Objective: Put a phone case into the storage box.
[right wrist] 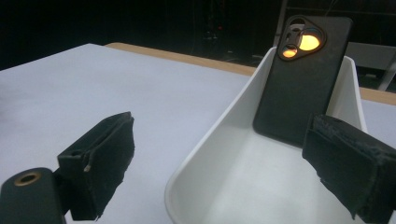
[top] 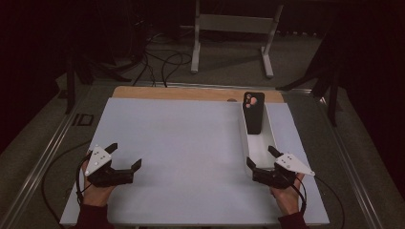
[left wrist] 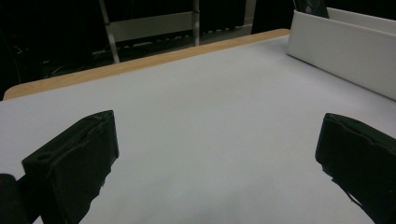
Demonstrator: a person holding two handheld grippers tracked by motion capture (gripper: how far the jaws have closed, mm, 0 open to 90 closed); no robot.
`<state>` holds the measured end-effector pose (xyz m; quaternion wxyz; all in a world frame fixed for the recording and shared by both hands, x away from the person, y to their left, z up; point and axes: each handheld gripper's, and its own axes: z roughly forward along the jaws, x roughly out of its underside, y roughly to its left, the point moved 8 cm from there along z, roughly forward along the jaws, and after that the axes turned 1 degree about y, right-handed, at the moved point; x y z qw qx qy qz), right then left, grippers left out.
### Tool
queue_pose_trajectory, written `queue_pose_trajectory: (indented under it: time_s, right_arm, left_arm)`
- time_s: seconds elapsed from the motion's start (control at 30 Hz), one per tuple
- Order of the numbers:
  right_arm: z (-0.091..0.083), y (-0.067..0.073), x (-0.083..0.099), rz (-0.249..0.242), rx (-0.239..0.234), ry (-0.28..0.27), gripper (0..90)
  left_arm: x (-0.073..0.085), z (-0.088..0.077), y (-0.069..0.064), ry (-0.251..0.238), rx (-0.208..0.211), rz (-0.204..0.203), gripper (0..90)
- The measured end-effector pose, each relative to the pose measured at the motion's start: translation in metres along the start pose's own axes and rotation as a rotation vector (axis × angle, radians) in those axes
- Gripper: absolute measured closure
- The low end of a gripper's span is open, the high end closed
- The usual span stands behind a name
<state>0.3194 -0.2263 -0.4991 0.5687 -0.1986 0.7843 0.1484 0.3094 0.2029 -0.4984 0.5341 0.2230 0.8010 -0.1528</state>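
Two black two-jaw grippers sit at the near edge of the pale grey table sheet, each one held by a hand. The left gripper is near the left corner, jaws spread wide, with nothing between them. The right gripper is at the near end of the long white plastic tray; its jaws are also spread wide, one on each side of the tray's rounded near rim, holding nothing. Farther, at the far end of the tray, a black phone case with a triangular camera cutout leans upright against the end wall. Behind the sheet runs the bare wooden table edge.
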Motion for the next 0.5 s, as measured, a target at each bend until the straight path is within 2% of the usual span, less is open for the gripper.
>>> queue_pose_trajectory:
  time_s: [0.07,0.17,0.5]
  right_arm:
    - [-0.0015,0.0003,-0.0001,0.010,-0.009,-0.015,8.8]
    - [-0.0035,0.0003,-0.0015,0.000,-0.019,-0.031,8.8]
    - [-0.0088,0.0000,-0.0039,0.006,-0.037,-0.069,8.8]
  left_arm:
    - [0.0029,-0.0013,-0.0003,-0.002,-0.006,0.005,0.0]
    - [0.0073,-0.0014,-0.0005,0.002,-0.008,0.005,0.0]
    - [0.0070,-0.0007,-0.0013,-0.006,-0.016,0.014,0.0]
